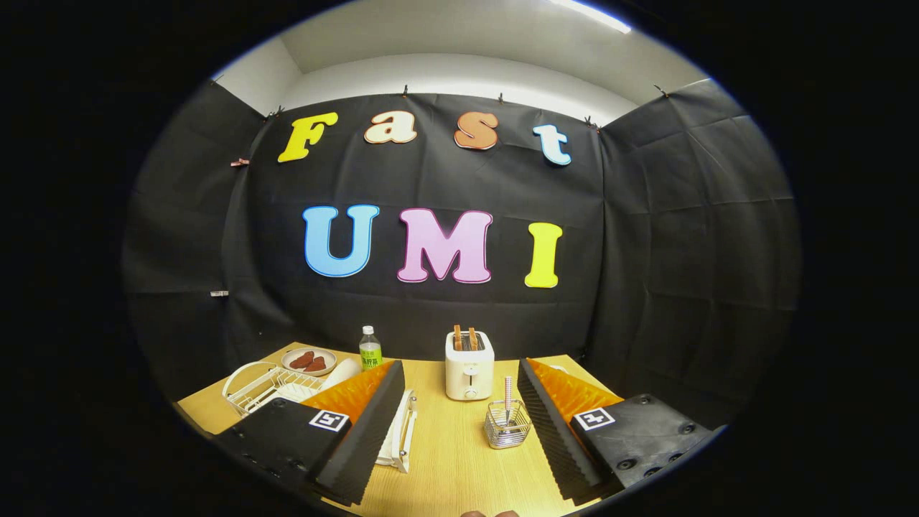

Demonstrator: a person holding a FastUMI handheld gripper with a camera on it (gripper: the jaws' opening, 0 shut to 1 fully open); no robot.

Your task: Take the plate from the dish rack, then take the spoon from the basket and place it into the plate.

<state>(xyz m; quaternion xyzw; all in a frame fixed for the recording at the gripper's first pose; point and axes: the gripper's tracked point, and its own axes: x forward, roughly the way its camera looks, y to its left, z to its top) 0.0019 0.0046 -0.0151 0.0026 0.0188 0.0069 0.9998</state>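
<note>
Plate (343,373) white, round, in wire dish rack (251,388); spoon (507,399) in mesh basket (507,425); gripper (459,413) ribbed fingers apart, empty.

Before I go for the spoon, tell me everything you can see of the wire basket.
The wire basket is a small, shiny metal mesh cup, squarish with rounded corners and open at the top. It stands upright on the wooden table, in front of the white toaster and a little to its side. A spoon stands in it, its handle rising above the rim. The basket sits between the open tool's fingers, close to one finger; neither finger touches it.
</note>
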